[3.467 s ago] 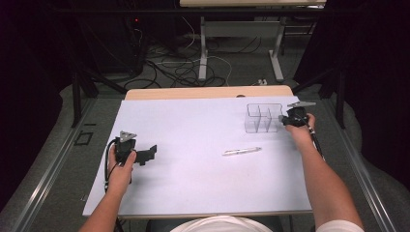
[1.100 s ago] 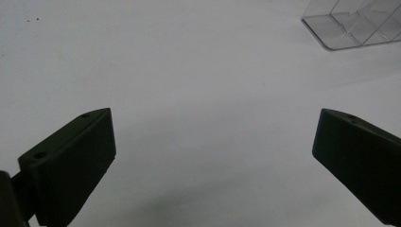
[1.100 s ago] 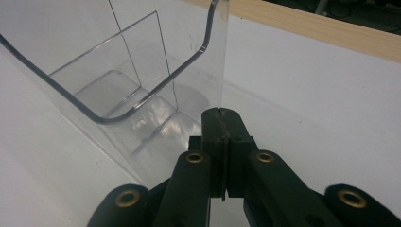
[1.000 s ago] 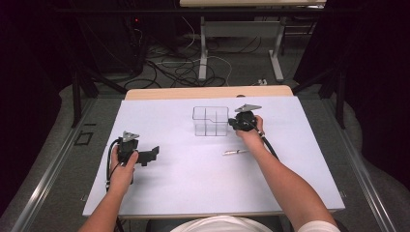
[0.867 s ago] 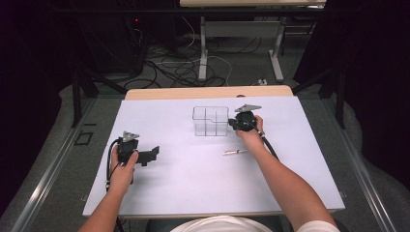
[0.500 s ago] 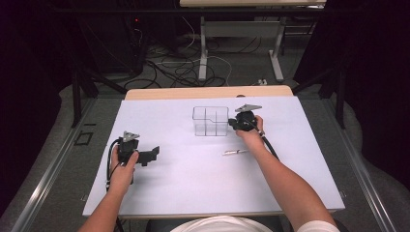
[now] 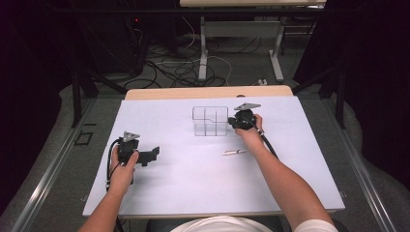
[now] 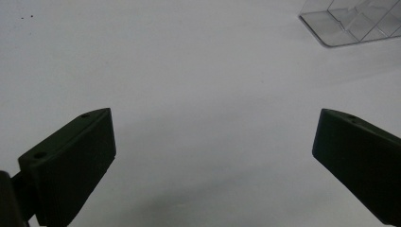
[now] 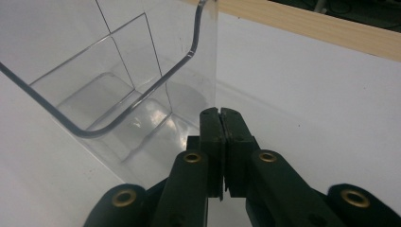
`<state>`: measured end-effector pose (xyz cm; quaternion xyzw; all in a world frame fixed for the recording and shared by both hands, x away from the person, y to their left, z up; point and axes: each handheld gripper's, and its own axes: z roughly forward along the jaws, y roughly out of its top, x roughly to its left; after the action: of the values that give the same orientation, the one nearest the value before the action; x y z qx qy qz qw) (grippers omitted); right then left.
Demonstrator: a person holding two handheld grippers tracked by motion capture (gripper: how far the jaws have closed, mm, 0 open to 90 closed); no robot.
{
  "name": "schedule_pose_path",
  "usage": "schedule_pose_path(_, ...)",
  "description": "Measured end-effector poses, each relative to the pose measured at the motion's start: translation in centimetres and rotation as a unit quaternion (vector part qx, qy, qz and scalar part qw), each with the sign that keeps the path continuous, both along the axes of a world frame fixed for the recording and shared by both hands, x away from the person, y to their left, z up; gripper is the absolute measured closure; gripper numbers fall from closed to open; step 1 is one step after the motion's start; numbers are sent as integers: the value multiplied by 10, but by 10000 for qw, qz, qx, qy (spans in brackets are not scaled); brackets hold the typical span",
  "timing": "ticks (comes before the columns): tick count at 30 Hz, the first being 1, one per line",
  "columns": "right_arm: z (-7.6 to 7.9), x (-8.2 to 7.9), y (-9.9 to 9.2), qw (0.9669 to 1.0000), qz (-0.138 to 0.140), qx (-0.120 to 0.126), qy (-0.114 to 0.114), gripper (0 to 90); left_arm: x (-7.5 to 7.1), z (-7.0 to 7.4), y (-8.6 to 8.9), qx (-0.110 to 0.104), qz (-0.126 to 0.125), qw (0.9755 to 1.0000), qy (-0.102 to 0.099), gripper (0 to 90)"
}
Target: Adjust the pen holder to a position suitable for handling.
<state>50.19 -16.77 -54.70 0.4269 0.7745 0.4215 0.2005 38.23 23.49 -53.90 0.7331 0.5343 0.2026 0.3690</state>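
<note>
Gripping clear organizer wall, upper centre, we kept right gripper clamped shut; pen lay crosswise just below; left gripper wide open, empty.

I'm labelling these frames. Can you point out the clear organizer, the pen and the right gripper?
clear organizer (image 7: 210,121): high view, its middle divider.
pen (image 7: 235,152): high view, middle of its barrel.
right gripper (image 9: 221,116): right gripper view, between its closed jaw tips.

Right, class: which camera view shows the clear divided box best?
The right gripper view: the clear divided box is close, dividers and curved rim plain, a wall at the right gripper. The high view shows it whole but small; the left gripper view catches a corner.
</note>
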Motion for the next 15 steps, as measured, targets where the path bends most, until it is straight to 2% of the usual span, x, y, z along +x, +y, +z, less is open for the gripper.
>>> schedule_pose_path(2,1,-1,-1,9999,-31,-148,-20,848,0,0,0,-30,17,10000,-2,2)
schedule_pose_path(3,1,-1,-1,9999,-31,-148,-20,848,0,1,0,-31,8,10000,-6,2)
schedule_pose_path(4,3,-1,-3,9994,-95,-330,-27,825,0,0,0,-43,18,10000,-29,2)
schedule_pose_path(10,10,-4,-11,9988,-119,-475,-85,748,0,0,0,-44,34,10000,-19,2)
schedule_pose_path(15,16,-9,-14,9975,21,-688,-156,688,-1,0,0,-52,36,10000,-20,2)
